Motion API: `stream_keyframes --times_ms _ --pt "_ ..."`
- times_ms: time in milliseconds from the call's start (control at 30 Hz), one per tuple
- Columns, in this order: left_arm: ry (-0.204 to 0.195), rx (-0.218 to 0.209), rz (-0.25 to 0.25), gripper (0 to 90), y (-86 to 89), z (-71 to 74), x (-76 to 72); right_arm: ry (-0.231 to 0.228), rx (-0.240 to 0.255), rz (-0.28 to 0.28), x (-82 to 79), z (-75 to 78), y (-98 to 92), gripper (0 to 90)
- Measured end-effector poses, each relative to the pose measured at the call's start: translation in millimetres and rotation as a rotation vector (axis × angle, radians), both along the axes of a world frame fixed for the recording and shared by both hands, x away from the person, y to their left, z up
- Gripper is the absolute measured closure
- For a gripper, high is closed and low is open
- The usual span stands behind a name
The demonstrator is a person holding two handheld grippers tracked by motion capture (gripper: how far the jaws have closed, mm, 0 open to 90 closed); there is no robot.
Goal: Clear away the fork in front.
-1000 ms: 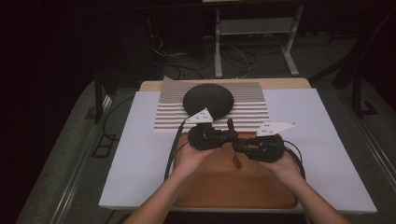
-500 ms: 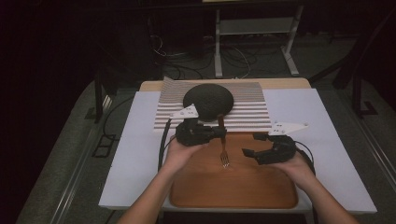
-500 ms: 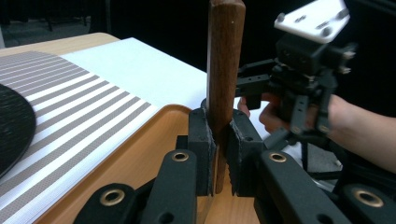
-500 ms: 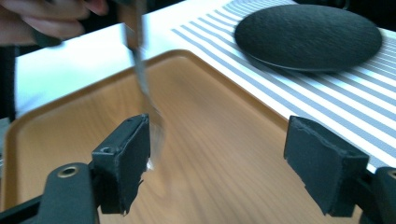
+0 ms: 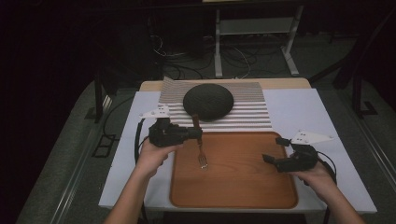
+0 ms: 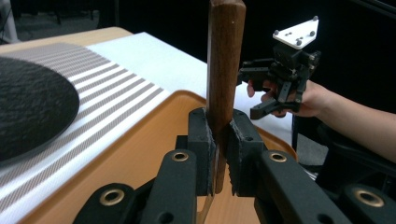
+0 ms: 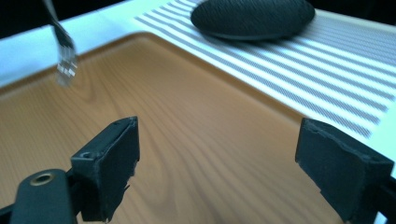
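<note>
We held fork [image 5: 200, 144] by wooden handle in left claw [image 5: 198, 134], clamped, tines hanging above wooden tray [image 5: 243, 189], far-left part. Right claw [image 5: 273, 149] had just been opening, empty, over tray right edge. We judged handover finished; next move: lower fork onto tray gently.

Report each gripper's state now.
Left gripper: shut on the fork by its wooden handle.
Right gripper: open, nothing between its jaws, which have just been opening.
</note>
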State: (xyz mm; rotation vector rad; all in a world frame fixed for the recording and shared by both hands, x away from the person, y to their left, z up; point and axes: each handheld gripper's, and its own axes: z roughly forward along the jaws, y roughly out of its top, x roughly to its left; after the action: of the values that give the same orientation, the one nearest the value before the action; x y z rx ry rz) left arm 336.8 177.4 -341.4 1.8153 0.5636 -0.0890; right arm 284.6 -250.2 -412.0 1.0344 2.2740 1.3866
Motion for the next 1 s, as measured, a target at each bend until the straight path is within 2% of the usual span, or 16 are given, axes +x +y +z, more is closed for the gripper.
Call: stream_keyframes --times_ms 200,300,333,500,633,767,833,933,1000 --pt "0.022 0.015 0.003 80.6 18.5 -1.5 -8.3 0.006 -0.01 -0.012 -11.3 -10.7 -13.4 12.9" --pt "0.046 0.013 0.001 80.5 26.5 -3.8 -13.2 0.014 -0.024 -0.027 -14.0 -16.1 -18.2 12.9" --pt "0.046 0.013 0.001 80.6 26.5 -3.8 -13.2 0.014 -0.025 -0.028 -13.9 -16.9 -19.2 12.9" --pt "0.109 0.023 -0.014 80.5 39.7 -12.0 -23.2 0.007 -0.023 -0.039 -12.3 -17.7 -19.8 13.0" --pt "0.125 0.047 -0.004 80.2 44.1 -19.2 -24.4 0.006 -0.038 -0.037 -11.7 -18.8 -18.4 13.1" --pt "0.097 0.071 -0.003 79.3 40.6 -26.2 -20.4 0.005 -0.036 -0.038 -11.2 -18.9 -18.5 13.1" --pt "0.089 0.061 0.002 79.3 38.5 -29.4 -17.5 0.006 -0.038 -0.037 -11.0 -19.1 -19.0 13.1" --pt "0.06 0.086 0.026 78.3 35.2 -32.1 -13.3 0.009 -0.041 -0.04 -10.4 -19.4 -19.7 13.1" --pt "0.055 0.091 0.032 77.3 34.3 -33.4 -11.5 0.007 -0.042 -0.041 -10.3 -19.4 -19.9 13.1"
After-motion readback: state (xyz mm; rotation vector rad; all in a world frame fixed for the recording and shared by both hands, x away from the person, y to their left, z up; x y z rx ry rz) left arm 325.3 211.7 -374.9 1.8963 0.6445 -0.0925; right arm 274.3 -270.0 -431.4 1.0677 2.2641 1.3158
